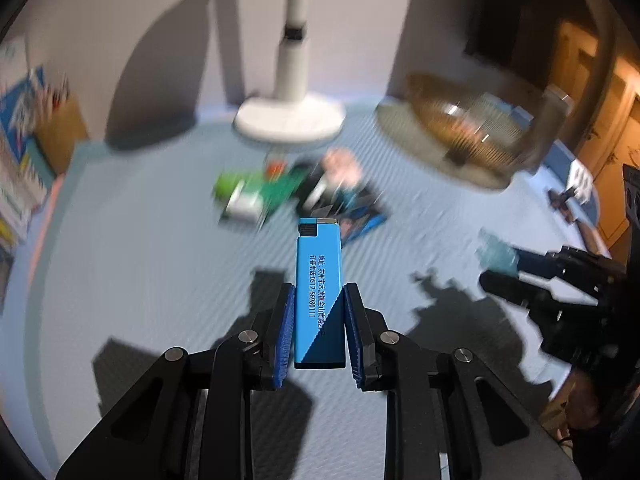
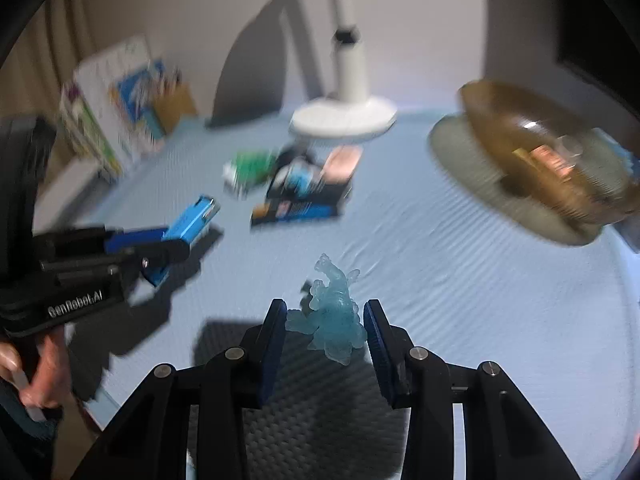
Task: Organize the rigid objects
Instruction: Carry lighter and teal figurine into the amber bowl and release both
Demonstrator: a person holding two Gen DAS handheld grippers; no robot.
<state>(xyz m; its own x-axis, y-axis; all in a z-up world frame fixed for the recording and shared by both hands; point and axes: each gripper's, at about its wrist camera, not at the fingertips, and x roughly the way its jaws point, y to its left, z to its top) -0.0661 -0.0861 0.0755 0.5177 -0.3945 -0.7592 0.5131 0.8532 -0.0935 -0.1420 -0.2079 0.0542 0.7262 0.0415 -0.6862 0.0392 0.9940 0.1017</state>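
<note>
Blue lighter [image 1: 319,292] pinched between left gripper [image 1: 319,300] pads, lifted clear of the cloth-covered table [image 1: 140,280]; cluttered boxes [image 1: 304,196] beyond the fingertips.
Right wrist view: right gripper [image 2: 325,316] clamps translucent blue figurine [image 2: 334,312] between both pads, also off the table.

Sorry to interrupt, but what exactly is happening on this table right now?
A person is sorting small items with two handheld grippers. The left gripper is clamped on a blue lighter and holds it above the light blue tabletop. The right gripper has a translucent blue figurine between its fingers. Ahead lie a blurred pile of small boxes, a white lamp base and a brown bowl with items inside.
</note>
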